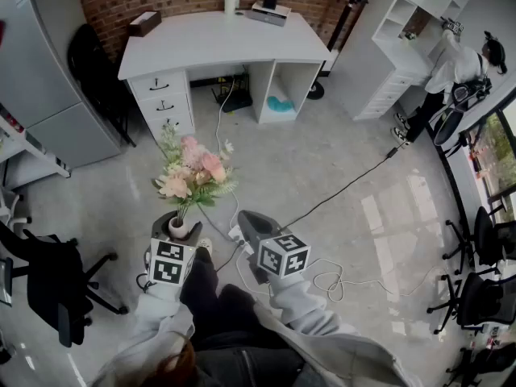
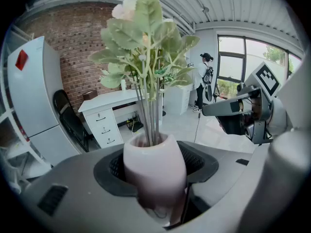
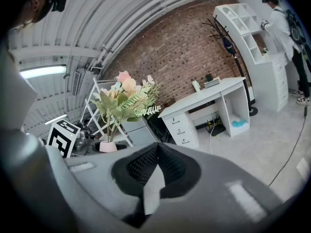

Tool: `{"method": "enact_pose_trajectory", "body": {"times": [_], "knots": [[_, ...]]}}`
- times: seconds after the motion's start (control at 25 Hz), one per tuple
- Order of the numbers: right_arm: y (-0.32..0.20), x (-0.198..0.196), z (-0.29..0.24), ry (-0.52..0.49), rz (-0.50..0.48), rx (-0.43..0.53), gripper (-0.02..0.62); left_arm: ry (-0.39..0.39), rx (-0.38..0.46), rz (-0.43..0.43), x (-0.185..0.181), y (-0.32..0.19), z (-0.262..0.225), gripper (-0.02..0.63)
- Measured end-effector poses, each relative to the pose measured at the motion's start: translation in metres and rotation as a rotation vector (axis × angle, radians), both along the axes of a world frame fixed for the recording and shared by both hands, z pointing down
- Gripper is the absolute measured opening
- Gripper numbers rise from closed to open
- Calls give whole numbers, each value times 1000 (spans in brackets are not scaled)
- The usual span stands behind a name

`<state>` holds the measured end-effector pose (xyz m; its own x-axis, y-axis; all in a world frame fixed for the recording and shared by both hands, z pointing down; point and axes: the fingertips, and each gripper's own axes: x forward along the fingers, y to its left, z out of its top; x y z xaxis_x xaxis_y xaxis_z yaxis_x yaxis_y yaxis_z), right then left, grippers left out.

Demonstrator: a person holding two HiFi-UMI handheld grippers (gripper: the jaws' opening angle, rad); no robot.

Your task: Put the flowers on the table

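Observation:
A small white vase (image 1: 178, 227) holds pink and cream flowers (image 1: 192, 173) with green leaves. My left gripper (image 1: 179, 226) is shut on the vase (image 2: 154, 168), its dark pads (image 2: 115, 166) pressed on both sides, and carries it upright above the floor. In the right gripper view the flowers (image 3: 127, 97) and vase (image 3: 108, 146) show at the left. My right gripper (image 1: 250, 226) hangs beside it, shut with nothing between its tips (image 3: 156, 147). The white table (image 1: 218, 37) stands ahead at the brick wall, with its top bare in the middle.
On the table sit a brown box (image 1: 144, 23), a pale cup (image 1: 231, 1) and a flat device (image 1: 268, 11). A grey fridge (image 1: 40, 71) and black chairs (image 1: 50, 280) are at the left. Cables (image 1: 339, 192) run across the floor. A person (image 1: 451, 67) stands by white shelves (image 1: 395, 31) at the right.

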<state>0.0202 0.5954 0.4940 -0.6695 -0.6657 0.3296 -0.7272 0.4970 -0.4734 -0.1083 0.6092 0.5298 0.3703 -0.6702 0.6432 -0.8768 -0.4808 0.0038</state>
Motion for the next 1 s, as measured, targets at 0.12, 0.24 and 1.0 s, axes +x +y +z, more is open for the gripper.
{"method": "enact_pose_trajectory", "body": {"times": [0.12,0.24,1.0], "knots": [[27,14,-6,-1,11,24,0,32,16,9,12,25,-9,255],[48,31,-6,-9,26,30,0,29,31,34,26,47,-11,255],[18,43,-27,-22,61,81,2,99,106,112,61,8,-35,255]]}}
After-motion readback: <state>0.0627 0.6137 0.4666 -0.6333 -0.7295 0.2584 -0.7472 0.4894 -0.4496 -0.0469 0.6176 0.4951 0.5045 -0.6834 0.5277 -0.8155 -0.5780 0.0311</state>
